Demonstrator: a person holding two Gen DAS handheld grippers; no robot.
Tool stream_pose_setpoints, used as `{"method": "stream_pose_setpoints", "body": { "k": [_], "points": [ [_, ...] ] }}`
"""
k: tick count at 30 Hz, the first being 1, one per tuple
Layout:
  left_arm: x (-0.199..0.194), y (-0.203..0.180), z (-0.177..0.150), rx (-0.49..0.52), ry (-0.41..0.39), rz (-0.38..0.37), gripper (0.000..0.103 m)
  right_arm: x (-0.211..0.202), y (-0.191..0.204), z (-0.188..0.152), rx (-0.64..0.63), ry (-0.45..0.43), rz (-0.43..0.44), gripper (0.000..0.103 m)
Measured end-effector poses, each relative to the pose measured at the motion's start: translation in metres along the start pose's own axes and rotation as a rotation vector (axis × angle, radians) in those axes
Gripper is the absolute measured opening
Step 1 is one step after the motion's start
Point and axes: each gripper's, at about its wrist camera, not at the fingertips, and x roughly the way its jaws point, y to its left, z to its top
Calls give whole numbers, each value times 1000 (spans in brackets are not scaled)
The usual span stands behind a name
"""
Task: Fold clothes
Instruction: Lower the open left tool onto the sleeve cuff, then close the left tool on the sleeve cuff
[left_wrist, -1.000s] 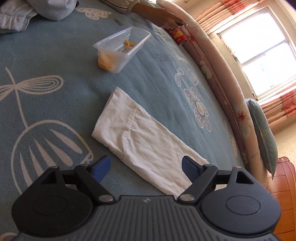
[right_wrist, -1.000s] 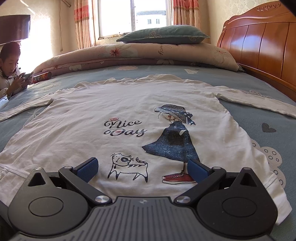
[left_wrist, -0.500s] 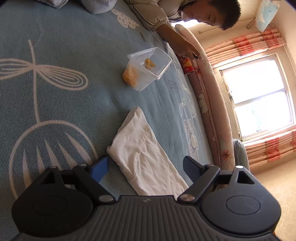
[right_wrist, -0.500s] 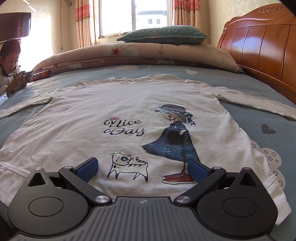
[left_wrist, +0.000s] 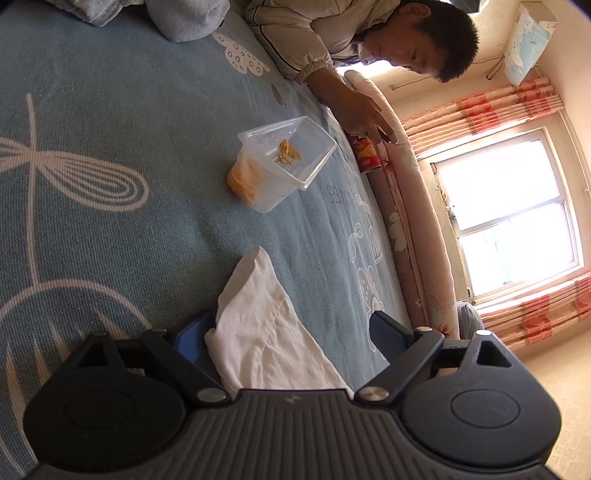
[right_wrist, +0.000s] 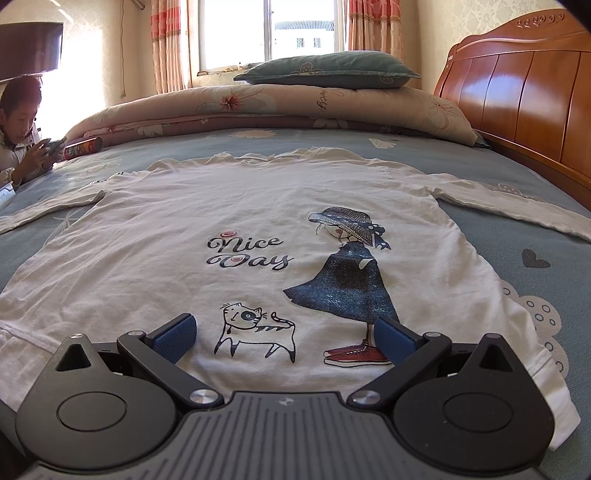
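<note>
Nearby: plastic tub, chip can, seated person; sleeve unobstructed.

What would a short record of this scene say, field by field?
surface: bed with blue sheet
garment: white shirt, spread flat, print up
left sleeve: its cuff lies between the left gripper jaws, which have just been opening
right gripper: open over the hem
nearby: plastic tub, chip can, a person with a phone
</note>
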Motion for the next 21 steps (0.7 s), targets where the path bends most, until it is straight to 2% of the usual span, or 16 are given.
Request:
{"method": "stream_pose_setpoints", "body": {
  "k": [6,11,13,14,15,16,17,18,19,20,21],
  "points": [
    [-3,-4,-11,109,107,-44,91,0,0,0,-2,1,-1,103],
    [6,-14,-10,127,83,-8,90,0,1,0,-3,2,-2,103],
    [11,-22,-12,150,72,28,90,1,1,1,-4,3,-3,103],
    [12,-26,-15,169,66,50,86,1,1,1,-5,4,-4,103],
    [10,-30,-20,205,56,89,75,1,1,1,-5,4,-5,103],
    [7,-33,-25,245,45,133,68,1,1,1,-6,5,-5,103],
    [6,-36,-29,275,37,167,54,1,1,1,-7,6,-6,103],
    [5,-36,-30,286,37,186,37,1,1,1,-7,6,-6,103],
    [5,-35,-31,277,47,199,28,1,1,1,-7,7,-6,103],
    [5,-34,-31,264,58,218,14,1,1,1,-7,7,-6,103],
    [4,-36,-32,269,62,243,8,1,1,1,-7,7,-6,103]
  ]
}}
